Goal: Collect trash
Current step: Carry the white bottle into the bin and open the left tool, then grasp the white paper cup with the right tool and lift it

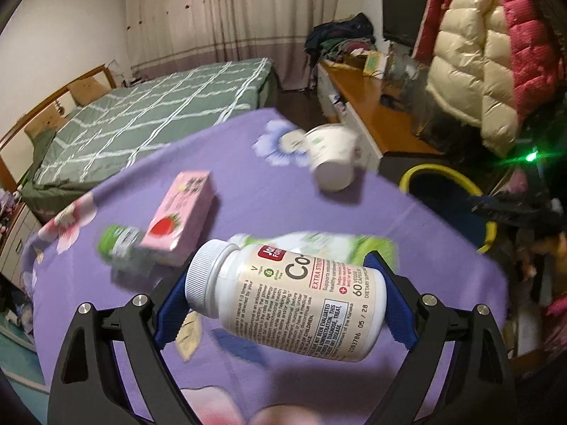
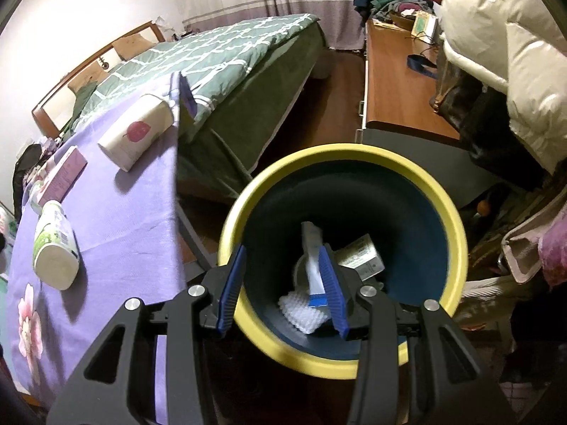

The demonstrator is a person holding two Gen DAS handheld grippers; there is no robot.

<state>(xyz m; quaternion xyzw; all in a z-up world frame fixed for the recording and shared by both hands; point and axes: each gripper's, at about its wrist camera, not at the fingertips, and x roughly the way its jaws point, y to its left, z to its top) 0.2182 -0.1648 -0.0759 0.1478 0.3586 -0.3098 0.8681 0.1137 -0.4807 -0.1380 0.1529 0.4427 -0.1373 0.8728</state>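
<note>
Pinching a white pill bottle [image 1: 287, 301] across its ends, the left tool [image 1: 283, 301] holds it above the purple worktop [image 1: 248, 184], long axis running side to side with the ribbed cap toward the left pad. Behind it lie one pink carton [image 1: 180, 212], one green-capped bottle [image 1: 122, 248] and one tipped paper cup [image 1: 331, 159]. The right tool [image 2: 283, 290] hangs partly spread and empty over one yellow-rimmed bin [image 2: 457, 226] holding one tube [image 2: 313, 258], one small box [image 2: 365, 256] and one white tray [image 2: 303, 313].
</note>
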